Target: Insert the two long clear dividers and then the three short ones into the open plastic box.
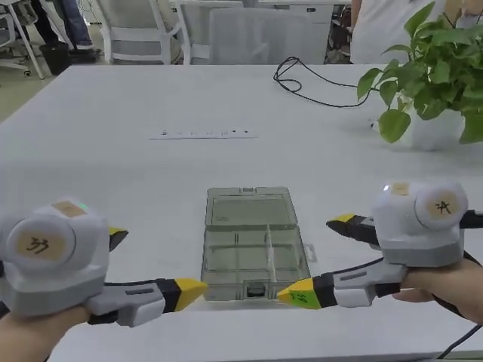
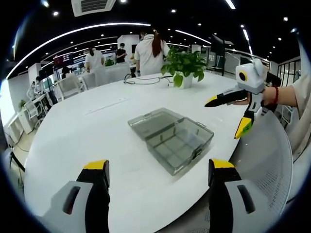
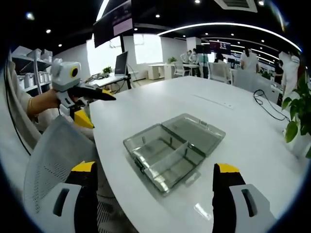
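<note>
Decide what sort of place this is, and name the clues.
Probably an open-plan office: office chairs beside a large white table, a monitor, and recessed ceiling lights.

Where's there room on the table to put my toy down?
The white table is bare left of the open clear plastic box, and between it and the thin pale strip behind. The far right is crowded: green potted plant, looped black cable. The left hand-held gripper and right hand-held gripper flank the box's front.
</note>
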A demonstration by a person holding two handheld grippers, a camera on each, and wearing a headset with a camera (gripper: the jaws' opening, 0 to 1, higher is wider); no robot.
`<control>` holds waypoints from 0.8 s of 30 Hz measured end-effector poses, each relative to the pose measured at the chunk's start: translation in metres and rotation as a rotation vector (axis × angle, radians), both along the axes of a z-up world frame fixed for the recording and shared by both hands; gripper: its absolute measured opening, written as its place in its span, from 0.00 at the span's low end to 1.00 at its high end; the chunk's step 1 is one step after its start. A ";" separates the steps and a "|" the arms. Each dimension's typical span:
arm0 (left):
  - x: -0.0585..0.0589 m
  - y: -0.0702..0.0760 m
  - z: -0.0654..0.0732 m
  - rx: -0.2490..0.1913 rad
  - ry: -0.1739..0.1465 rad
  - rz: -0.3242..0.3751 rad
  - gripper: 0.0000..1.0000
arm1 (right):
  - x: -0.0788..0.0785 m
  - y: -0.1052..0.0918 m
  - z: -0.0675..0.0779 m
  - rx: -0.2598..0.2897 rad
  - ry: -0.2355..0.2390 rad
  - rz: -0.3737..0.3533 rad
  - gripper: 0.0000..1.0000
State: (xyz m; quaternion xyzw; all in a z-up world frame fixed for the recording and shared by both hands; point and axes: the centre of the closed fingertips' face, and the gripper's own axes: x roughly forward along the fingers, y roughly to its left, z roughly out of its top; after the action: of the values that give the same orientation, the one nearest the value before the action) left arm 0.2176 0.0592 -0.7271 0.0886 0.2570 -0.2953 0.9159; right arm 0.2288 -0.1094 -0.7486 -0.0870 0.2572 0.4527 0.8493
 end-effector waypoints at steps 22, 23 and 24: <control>0.028 0.028 -0.036 0.119 0.150 0.117 0.57 | 0.002 -0.002 0.003 0.030 0.006 -0.023 0.97; 0.029 0.028 -0.037 0.122 0.154 0.116 0.57 | 0.003 -0.002 0.004 0.033 0.006 -0.024 0.97; 0.030 0.029 -0.041 0.126 0.164 0.119 0.55 | 0.003 -0.001 0.004 0.034 0.005 -0.024 0.97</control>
State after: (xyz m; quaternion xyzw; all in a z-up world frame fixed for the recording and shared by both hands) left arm 0.2473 0.0879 -0.7678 0.1060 0.3537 -0.2299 0.9004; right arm 0.2313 -0.1107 -0.7445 -0.0681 0.2526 0.4469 0.8555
